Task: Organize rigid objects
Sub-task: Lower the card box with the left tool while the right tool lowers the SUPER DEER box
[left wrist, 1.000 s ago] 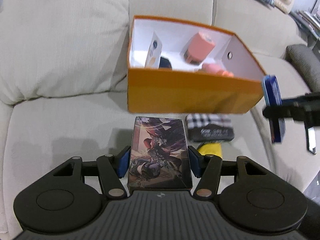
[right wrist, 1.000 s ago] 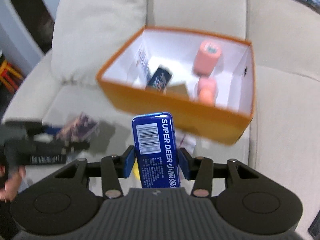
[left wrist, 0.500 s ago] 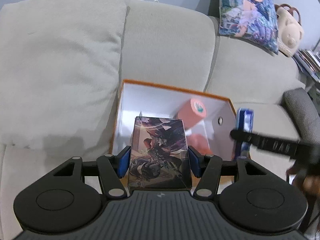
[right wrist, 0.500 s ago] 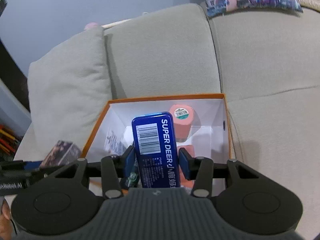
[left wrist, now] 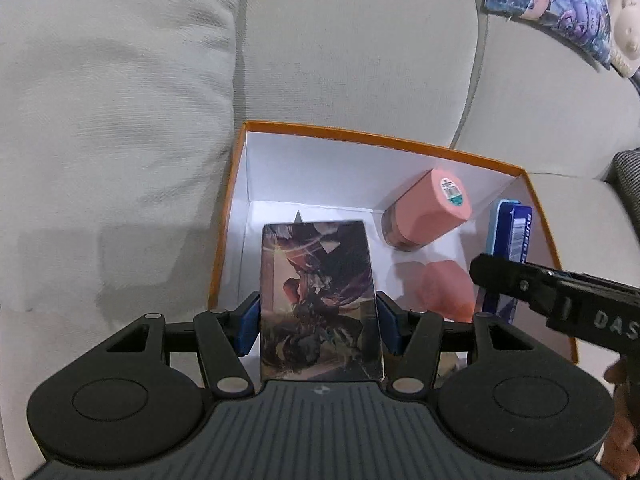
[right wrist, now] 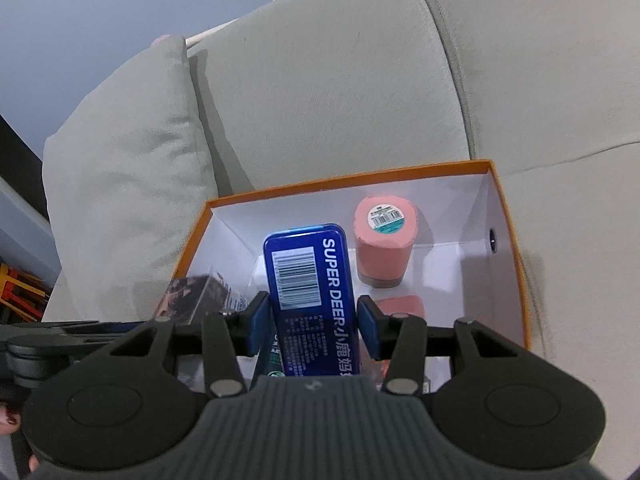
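My left gripper is shut on a dark illustrated card box, held over the left half of an orange box with a white inside. My right gripper is shut on a blue "SUPER DEER" tin, held over the same orange box. The tin also shows in the left wrist view, near the box's right wall. Inside stand a pink cylinder and a smaller pink item. The card box shows in the right wrist view.
The orange box sits on a beige sofa seat against the backrest. A beige cushion lies to its left. A printed pillow and a plush toy are at the far right.
Both grippers have moved forward and lower over the orange box, still holding their objects. The box interior now fills more of both views.
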`<state>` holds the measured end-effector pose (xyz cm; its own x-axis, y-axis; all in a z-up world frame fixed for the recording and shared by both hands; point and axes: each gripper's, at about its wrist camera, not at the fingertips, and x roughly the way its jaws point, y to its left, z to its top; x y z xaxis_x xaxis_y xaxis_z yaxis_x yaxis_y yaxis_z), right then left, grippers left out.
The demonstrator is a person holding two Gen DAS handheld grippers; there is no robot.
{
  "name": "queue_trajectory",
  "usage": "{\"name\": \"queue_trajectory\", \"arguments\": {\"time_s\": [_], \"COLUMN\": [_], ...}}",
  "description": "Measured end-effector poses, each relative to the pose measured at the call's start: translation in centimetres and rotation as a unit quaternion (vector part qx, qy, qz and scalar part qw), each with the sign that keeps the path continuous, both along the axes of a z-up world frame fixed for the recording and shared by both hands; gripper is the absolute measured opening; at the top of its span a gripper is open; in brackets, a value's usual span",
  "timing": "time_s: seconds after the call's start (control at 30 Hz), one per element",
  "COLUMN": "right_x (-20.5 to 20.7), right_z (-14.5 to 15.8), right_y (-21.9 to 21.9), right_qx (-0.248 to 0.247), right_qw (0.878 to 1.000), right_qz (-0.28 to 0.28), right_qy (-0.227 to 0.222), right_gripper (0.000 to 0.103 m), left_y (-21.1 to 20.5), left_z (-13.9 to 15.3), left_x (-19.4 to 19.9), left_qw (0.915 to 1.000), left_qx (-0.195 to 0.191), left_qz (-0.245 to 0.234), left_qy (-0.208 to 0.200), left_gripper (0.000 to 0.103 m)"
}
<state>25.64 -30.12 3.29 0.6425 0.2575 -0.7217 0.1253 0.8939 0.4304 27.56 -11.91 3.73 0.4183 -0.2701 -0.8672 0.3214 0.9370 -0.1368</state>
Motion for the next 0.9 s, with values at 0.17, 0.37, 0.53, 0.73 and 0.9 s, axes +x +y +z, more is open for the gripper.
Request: {"name": "queue_trajectory", "arguments": {"time_s": [0.17, 0.37, 0.53, 0.73, 0.9], "right_x": [0.3, 0.5, 0.8, 0.9, 0.7], "right_z": [-0.6, -1.2, -1.5, -1.2, -1.1], "right_y": [0.3, 0.1, 0.2, 1.0, 1.1], "right_qx": [-0.006, -0.009, -0.013, -0.017, -0.026], "right_qw": [1.000, 1.000, 1.000, 1.000, 1.000], "right_qz": [0.000, -0.004, -0.002, 0.010, 0.015], "right_qy": [0.002, 0.007, 0.009, 0.007, 0.009], "right_gripper": [0.049, 0.049, 0.049, 0.049, 0.049], "left_y": [-0.1, -0.3, -0.6, -0.7, -1.2], "left_z": [-0.8, -2.3, -2.5, -1.3, -0.2], "left_x": [1.4, 3.4, 4.0, 3.1, 1.6], "left_qw": [0.9989, 0.9973, 0.9972, 0.9973, 0.9965], "left_qx": [-0.043, -0.072, -0.073, -0.066, -0.046], "left_qz": [-0.012, -0.007, -0.004, -0.033, -0.069], "left_qy": [-0.009, -0.010, -0.016, -0.001, 0.005], "left_gripper": [0.066, 0.066, 0.066, 0.066, 0.066]}}
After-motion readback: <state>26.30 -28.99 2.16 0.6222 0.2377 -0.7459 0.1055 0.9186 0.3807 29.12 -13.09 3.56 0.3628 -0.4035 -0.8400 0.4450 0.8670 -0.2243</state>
